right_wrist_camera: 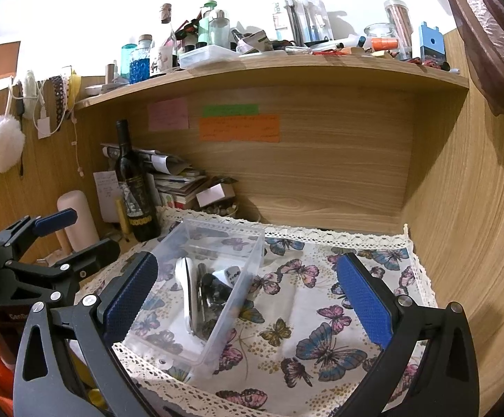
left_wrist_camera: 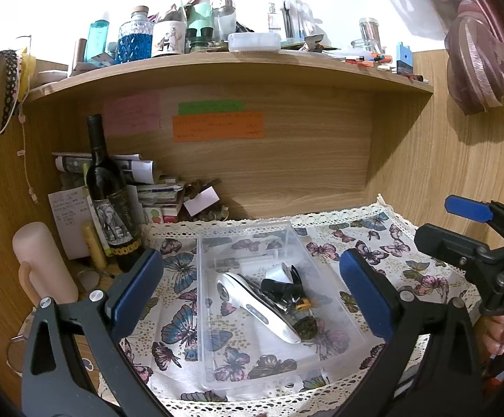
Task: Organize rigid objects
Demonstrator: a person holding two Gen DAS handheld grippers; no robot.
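Note:
A clear plastic box sits on the butterfly cloth. In it lie a white handheld device and several small dark items. My left gripper is open and empty, held above the box with its blue pads on either side of it. My right gripper is open and empty, over the cloth, with the box near its left pad. The white device also shows in the right wrist view. The right gripper shows at the right edge of the left wrist view.
A dark wine bottle stands at the back left beside a pink cylinder and stacked papers. A crowded wooden shelf hangs above. Wooden panels close the back and right side. A curtain hangs at the upper right.

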